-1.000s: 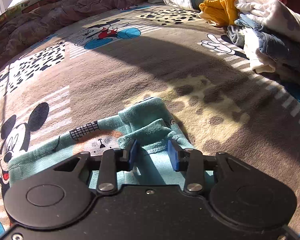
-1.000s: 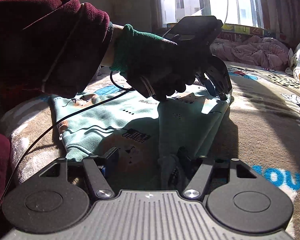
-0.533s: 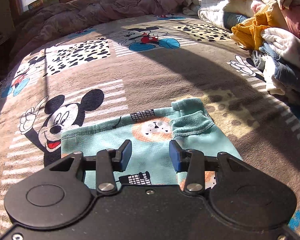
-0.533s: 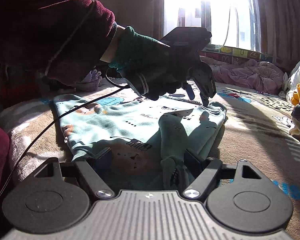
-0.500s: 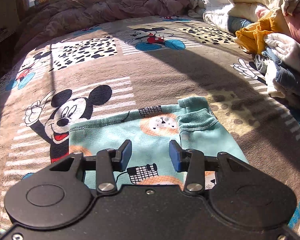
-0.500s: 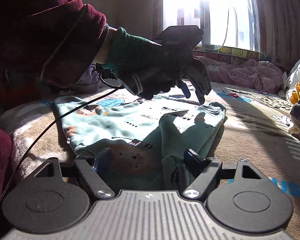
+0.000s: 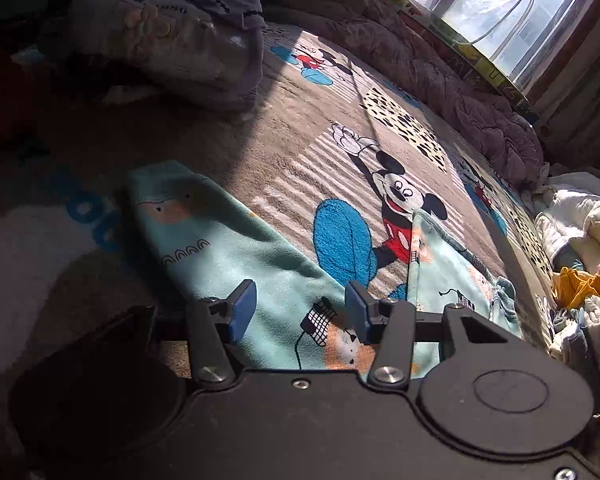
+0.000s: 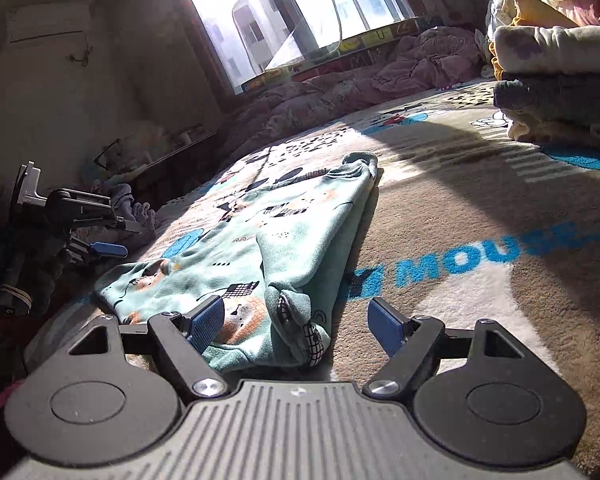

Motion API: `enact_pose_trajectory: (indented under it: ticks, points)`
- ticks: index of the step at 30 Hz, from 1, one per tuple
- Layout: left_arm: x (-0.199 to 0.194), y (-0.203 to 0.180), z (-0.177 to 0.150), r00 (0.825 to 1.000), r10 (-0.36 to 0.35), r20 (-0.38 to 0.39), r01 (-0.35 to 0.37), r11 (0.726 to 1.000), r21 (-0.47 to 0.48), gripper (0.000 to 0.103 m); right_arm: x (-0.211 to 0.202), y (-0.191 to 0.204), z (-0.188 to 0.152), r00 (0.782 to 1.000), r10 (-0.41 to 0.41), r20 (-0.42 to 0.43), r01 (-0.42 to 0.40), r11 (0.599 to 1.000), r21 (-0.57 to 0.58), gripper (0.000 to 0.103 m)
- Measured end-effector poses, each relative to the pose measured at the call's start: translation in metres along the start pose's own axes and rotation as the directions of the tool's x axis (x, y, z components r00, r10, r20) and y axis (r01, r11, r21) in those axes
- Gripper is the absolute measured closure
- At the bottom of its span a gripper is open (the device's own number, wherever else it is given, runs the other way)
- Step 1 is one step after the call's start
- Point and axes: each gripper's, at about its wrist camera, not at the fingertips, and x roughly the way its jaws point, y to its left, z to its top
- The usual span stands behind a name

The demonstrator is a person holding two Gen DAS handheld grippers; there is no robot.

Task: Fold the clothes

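The mint printed garment [image 8: 260,240] lies part-folded on the cartoon blanket [image 8: 460,208], 1 side already turned in, with a stack of clothes [image 8: 560,80] beyond, while the left claw [image 7: 300,308], just widening, and the wide right claw [image 8: 296,320] hold nothing.

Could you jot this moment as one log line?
step: refolding | teal garment: flat on blanket | left gripper: open, just opening, empty | right gripper: open, empty
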Motion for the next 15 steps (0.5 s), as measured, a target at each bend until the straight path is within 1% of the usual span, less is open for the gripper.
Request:
enact_pose_trajectory:
  ticks: [1,2,4,5,7,10,12,13,15]
  points:
    - [-0.005,0.018,0.001,1.0,0.009,0.006,-0.009,0.999,-0.053,0.055,0.0,-0.009,-0.002,1.0,-0.01,-0.01,0.01,0.998,0.065,0.025]
    - [-0.007,0.031,0.001,1.0,0.004,0.001,-0.004,0.995,-0.101,0.055,0.0,-0.017,-0.005,1.0,-0.016,-0.023,0.019,0.992,0.126,0.024]
    - [-0.01,0.061,-0.001,1.0,-0.025,-0.005,0.023,0.976,-0.216,0.055,0.0,-0.03,-0.01,1.0,-0.009,-0.03,0.016,0.974,0.224,0.025]
    - [-0.01,0.07,-0.002,0.999,-0.037,-0.006,0.035,0.967,-0.252,0.055,-0.001,-0.034,-0.011,1.0,-0.001,-0.023,0.007,0.968,0.252,0.025]
    - [-0.009,0.083,-0.005,0.998,-0.068,0.001,0.065,0.949,-0.309,0.055,-0.001,-0.035,-0.012,1.0,0.003,-0.024,0.004,0.963,0.268,0.024]
    - [-0.002,0.098,-0.005,0.992,-0.124,0.029,0.125,0.91,-0.396,0.055,-0.002,-0.034,-0.015,1.0,0.002,-0.026,0.005,0.963,0.27,0.024]
    - [0.004,0.103,-0.004,0.989,-0.143,0.043,0.147,0.891,-0.43,0.055,-0.003,-0.033,-0.016,1.0,0.003,-0.025,0.004,0.961,0.276,0.024]
    - [0.007,0.105,-0.002,0.988,-0.146,0.051,0.154,0.883,-0.443,0.056,-0.004,-0.034,-0.016,1.0,0.006,-0.025,0.001,0.96,0.281,0.024]
    - [0.012,0.105,0.002,0.987,-0.15,0.064,0.163,0.877,-0.453,0.057,-0.006,-0.035,-0.016,1.0,0.012,-0.022,-0.005,0.957,0.292,0.024]
